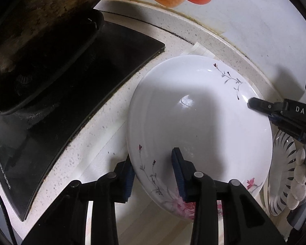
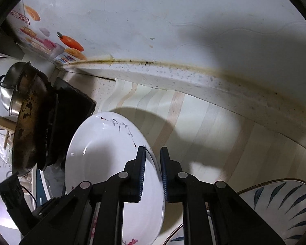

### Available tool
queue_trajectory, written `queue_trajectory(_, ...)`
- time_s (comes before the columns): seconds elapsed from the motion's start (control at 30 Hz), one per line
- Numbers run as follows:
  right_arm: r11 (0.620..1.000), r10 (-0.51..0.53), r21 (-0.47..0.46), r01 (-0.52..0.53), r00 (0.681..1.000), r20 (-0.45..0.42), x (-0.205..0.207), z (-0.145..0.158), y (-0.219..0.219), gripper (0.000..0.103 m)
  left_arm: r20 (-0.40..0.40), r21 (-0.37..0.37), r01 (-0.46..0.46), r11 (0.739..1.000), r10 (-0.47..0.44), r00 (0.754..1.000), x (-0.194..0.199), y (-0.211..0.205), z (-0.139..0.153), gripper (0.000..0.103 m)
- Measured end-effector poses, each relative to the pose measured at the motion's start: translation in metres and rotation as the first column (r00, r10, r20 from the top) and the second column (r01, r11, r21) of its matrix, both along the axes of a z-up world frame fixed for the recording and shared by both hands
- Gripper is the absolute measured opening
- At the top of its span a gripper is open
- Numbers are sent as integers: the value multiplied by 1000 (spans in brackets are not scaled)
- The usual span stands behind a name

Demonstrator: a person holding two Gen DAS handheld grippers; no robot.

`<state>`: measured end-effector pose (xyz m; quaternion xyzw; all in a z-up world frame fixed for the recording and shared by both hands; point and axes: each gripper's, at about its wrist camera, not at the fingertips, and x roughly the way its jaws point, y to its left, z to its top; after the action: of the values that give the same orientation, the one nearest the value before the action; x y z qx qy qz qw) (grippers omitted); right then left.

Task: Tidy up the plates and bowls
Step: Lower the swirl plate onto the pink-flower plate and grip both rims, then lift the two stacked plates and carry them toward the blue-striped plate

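Observation:
A deep white plate [image 1: 193, 110] with pink and grey flower sprigs lies on the counter beside the stove. My left gripper [image 1: 154, 175] straddles its near left rim, one pad against the outer wall and the other on the inner slope, closed on the rim. Across the plate, my right gripper [image 1: 255, 104] holds the far right edge. In the right wrist view the same plate [image 2: 104, 155] has its thin rim pinched between the two pads of my right gripper [image 2: 153, 173]. A white bowl with blue leaf marks [image 2: 285, 204] sits close at the lower right.
A black glass stove top [image 1: 81, 77] carries a dirty dark wok [image 2: 28, 126], with a steel pot [image 2: 9, 89] behind it. A pale striped mat [image 2: 204, 126] covers the counter up to a stained backsplash ledge [image 2: 193, 77]. Pale round lumps [image 1: 299, 173] lie by the leaf bowl.

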<state>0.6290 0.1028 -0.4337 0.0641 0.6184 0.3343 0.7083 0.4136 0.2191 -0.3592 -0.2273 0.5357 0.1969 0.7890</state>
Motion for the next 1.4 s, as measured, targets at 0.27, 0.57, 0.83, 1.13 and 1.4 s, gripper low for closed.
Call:
queue_trajectory(0.27,1000,14,8,-14,1000,27,-14,22,-13,16,31,15,7,1000,-8,1000,-13,-6,20,32)
queue_trajectory(0.57,999,-17,28,16,998,67,-52,73,-51,17,85,44,63,997,-67,994,-44,-29,68,32)
queue_trajectory(0.83,996,-89,36,86,991,96,-121,125,-119,17,117,29,158,987,-161,980,-92,-72,112,32)
queue_trajectory(1.13,973,-229,17,228,971,73,-230,143,-219,16,130,-12,293,956,-289,948,-156,-137,129,32)
queue_trajectory(1.4,935,-352,-18,353,935,49,-328,127,-298,16,77,-43,418,908,-414,907,-186,-189,109,32)
